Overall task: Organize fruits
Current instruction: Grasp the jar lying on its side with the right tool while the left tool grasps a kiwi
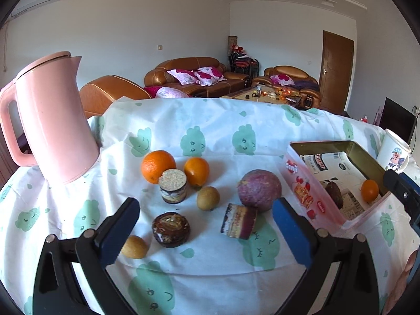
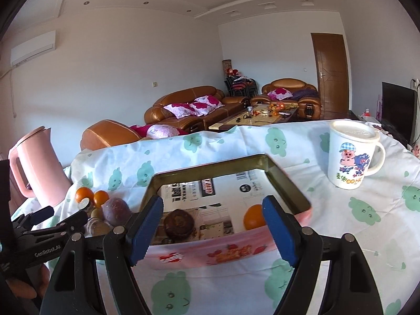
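Observation:
On the cloud-print cloth lie two oranges (image 1: 157, 166) (image 1: 196, 170), a purple round fruit (image 1: 259, 190), a small brownish-green fruit (image 1: 208, 198) and a yellowish one (image 1: 134, 246), mixed with three small cakes (image 1: 173, 189) (image 1: 171, 229) (image 1: 239, 221). My left gripper (image 1: 207, 231) hovers open over the nearer cakes and holds nothing. A pink tin box (image 1: 296, 183) (image 2: 286, 183) at the right contains an orange (image 2: 253, 220) and a dark cake (image 2: 179, 223). My right gripper (image 2: 212, 231) is open above the tin's near wall, empty.
A pink kettle (image 1: 52, 120) stands at the far left of the table. A white cartoon mug (image 2: 351, 155) stands right of the tin. Beyond the table's far edge are brown sofas (image 2: 189, 105) and a coffee table. A hand shows at the lower left of the right wrist view.

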Demonstrator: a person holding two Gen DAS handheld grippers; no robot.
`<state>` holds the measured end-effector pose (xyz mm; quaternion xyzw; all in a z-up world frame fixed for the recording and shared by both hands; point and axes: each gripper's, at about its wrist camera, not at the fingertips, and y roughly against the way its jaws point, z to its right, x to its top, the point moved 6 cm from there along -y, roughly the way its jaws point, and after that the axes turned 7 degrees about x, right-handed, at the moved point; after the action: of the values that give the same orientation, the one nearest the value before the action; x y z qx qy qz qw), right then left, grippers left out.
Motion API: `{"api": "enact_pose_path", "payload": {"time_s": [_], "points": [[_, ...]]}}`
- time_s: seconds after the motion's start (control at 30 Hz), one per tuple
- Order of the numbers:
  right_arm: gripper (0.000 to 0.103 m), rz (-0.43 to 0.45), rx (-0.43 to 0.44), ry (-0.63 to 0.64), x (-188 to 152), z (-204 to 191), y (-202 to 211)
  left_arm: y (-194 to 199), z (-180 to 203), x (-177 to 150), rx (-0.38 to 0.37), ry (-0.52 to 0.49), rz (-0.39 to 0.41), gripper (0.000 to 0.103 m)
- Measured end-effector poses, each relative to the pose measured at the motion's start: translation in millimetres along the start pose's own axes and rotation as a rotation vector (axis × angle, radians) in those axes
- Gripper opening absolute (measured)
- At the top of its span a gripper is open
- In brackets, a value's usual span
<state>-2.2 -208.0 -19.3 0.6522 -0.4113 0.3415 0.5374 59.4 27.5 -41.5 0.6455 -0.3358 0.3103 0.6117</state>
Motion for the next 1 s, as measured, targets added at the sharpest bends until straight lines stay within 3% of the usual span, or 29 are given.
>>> {"api": "enact_pose_path", "payload": {"time_s": [0.27,0.33,0.4,0.47,0.63,0.73,0.83,1.0], "points": [[0.079,-0.089,0.134,0.077,-19.0,-69.3,-13.6,-11.8,-61.6,-0.3,0.070,0.028,-0.024,0.103],[0.073,-0.119,0.170,0.103,-24.9,-88.9,-19.5,-17.1,-80.8,-0.2,0.089,0.056,-0.043,0.103],[0.050,-0.155,0.187,0.142,-31.1,-107.8,-26.6,-21.5,-101.9,-0.4,0.110,0.103,-0.064,0.103],[0.042,-0.216,0.211,0.175,-39.4,-126.2,-37.8,-24.2,-118.6,-1.1,0.119,0.144,-0.079,0.103],[0.042,-0.308,0.249,0.171,-50.0,-150.6,-63.9,-23.7,-140.7,-1.6,0.126,0.154,-0.079,0.103],[0.042,-0.377,0.239,0.153,-56.8,-159.9,-82.6,-22.2,-143.0,-0.8,0.093,0.140,-0.079,0.103],[0.042,-0.449,0.219,0.132,-64.9,-165.2,-101.0,-20.2,-137.9,-2.2,0.055,0.090,-0.090,0.103],[0.042,-0.460,0.176,0.070,-63.4,-159.8,-116.3,-16.2,-112.1,-7.7,-0.027,-0.053,-0.101,0.099]]}}
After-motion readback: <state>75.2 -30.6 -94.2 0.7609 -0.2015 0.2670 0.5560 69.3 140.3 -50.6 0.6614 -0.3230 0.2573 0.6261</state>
